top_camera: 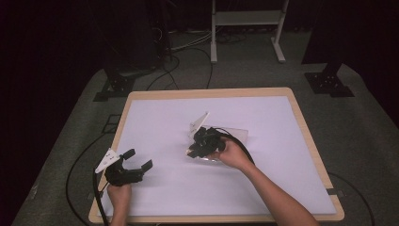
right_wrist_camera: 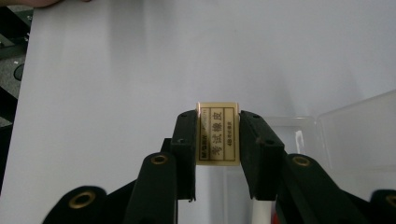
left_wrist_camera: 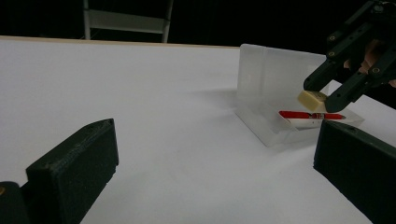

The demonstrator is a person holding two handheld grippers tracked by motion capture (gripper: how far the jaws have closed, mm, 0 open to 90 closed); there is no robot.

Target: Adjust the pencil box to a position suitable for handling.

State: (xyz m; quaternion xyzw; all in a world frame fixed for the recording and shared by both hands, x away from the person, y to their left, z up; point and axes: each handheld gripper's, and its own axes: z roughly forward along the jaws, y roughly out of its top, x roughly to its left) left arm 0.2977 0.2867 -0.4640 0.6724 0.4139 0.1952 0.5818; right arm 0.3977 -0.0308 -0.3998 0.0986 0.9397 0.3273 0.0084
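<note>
Resting low at the near left corner of the white-covered surface [top_camera: 155,183], the left tongs [top_camera: 140,159] stand with their black jaws spread wide and nothing between them. Farther in, near the middle, the right tongs [left_wrist_camera: 322,99] are clamped on a small cream rectangular eraser [right_wrist_camera: 217,136] with printed characters on its label, one pad pressing each long side. The eraser hangs just above the clear plastic hinged case [left_wrist_camera: 268,93], whose lid stands upright. A red pen [left_wrist_camera: 312,115] lies in the case's tray below the eraser. Beyond the surface's far edge, a white metal frame [top_camera: 247,19] stands on the grey floor.
</note>
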